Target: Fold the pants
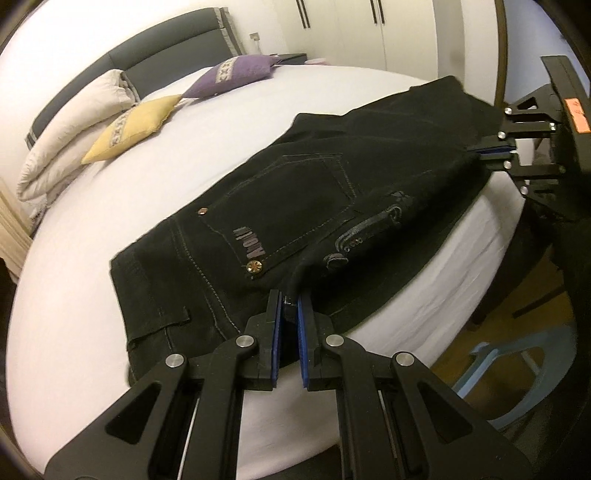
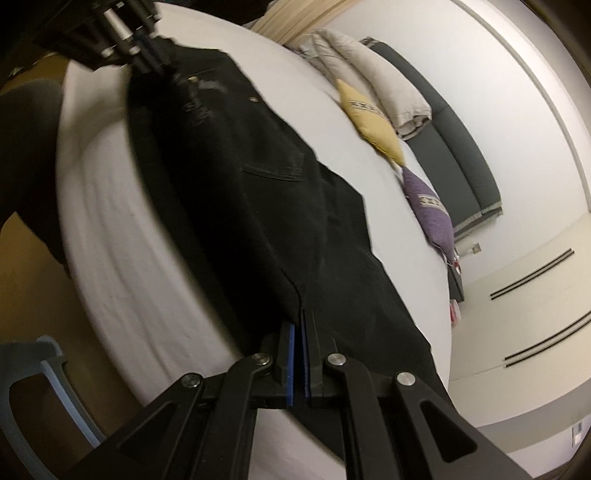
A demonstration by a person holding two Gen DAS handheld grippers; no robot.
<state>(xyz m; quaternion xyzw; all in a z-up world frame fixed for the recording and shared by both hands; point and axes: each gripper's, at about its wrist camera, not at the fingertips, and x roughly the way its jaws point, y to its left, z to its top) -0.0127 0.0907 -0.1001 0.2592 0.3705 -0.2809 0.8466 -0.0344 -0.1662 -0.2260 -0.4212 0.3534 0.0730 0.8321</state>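
Observation:
Black pants [image 1: 314, 206] lie on the white bed [image 1: 92, 302] near its front edge, back pocket up, doubled lengthwise. My left gripper [image 1: 290, 301] is shut on the waistband end. My right gripper [image 1: 484, 152] is shut on the far end of the pants, which is lifted a little off the bed. In the right wrist view the right gripper [image 2: 300, 325] pinches the dark cloth edge, the pants [image 2: 240, 192] stretch away to the left gripper [image 2: 155, 64] at the top left.
A yellow cushion [image 1: 129, 127], a purple cushion [image 1: 236, 74] and a folded cream duvet [image 1: 70, 136] lie by the grey headboard [image 1: 155, 51]. A light blue plastic stool [image 1: 509, 373] stands on the floor beside the bed. White wardrobes [image 1: 369, 26] are behind.

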